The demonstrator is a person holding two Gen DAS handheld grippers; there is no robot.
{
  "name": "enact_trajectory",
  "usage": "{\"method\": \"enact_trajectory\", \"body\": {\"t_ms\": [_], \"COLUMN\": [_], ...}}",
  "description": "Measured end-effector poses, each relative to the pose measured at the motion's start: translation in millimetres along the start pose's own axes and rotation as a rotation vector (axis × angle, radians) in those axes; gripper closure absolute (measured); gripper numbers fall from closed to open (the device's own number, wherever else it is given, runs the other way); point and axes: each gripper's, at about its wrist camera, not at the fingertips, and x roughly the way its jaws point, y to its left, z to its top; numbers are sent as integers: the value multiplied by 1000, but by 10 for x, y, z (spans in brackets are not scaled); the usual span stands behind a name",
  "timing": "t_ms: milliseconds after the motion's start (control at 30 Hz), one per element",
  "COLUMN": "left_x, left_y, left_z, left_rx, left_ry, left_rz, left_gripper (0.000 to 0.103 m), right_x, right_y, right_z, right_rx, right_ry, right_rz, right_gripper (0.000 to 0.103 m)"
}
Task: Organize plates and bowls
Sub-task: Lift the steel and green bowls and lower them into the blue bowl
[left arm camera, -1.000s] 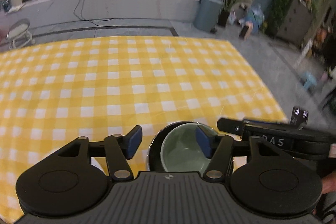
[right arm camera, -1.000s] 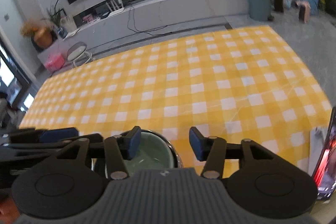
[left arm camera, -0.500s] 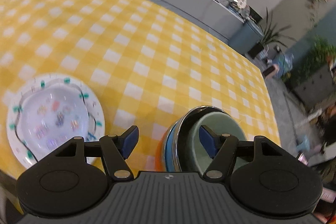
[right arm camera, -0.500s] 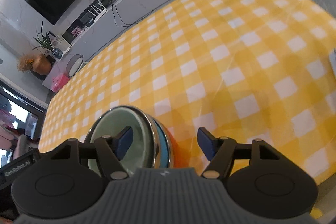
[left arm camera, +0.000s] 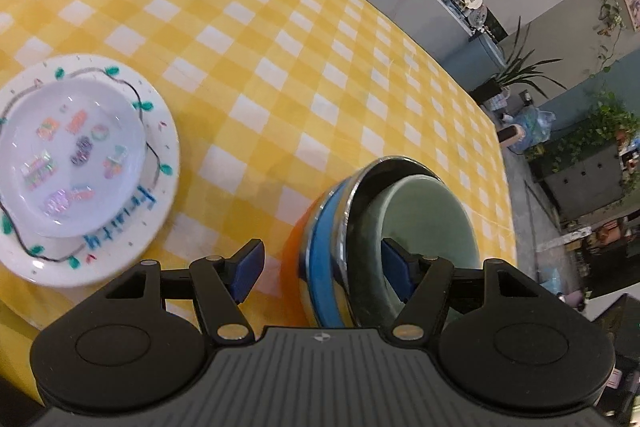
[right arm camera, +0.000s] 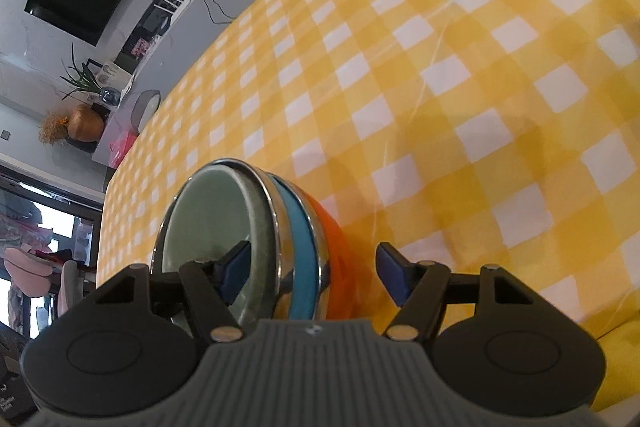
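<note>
Four nested round bowls and two stacked white plates are sitting on the checked bench, both hand-held grippers, left and right, spread astride the bowls' rims.

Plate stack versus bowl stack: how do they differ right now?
The plate stack is white, shallow, decorated with coloured motifs, and lies flat, with no fingers around it. The bowl stack is deep and multi-coloured: a green bowl inside steel, blue and orange ones; both grippers straddle its rim, one finger in and one out. Both are nested stacks on the yellow checked tablecloth.
</note>
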Motion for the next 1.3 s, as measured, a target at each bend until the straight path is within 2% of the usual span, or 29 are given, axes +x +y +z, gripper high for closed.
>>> {"method": "enact_trajectory", "body": {"t_ms": [300, 533, 600, 733, 1300], "left_x": [145, 230, 253, 245, 144], "left_y": [22, -9, -16, 9, 24], "left_z": [-21, -8, -14, -10, -26], "left_rx": [-21, -17, -14, -13, -4], "left_ry": [33, 55, 57, 54, 35], "left_rz": [-21, -22, -15, -22, -13], "left_gripper": [31, 36, 38, 39, 39], "right_x": [48, 143, 143, 119, 82], "right_y": [-29, -158, -163, -190, -162], "right_z": [5, 34, 32, 17, -35], "right_rx": [5, 92, 100, 110, 89], "right_ry": [15, 68, 70, 66, 73], "right_rz": [8, 61, 66, 61, 78], "right_gripper": [36, 40, 45, 50, 52]}}
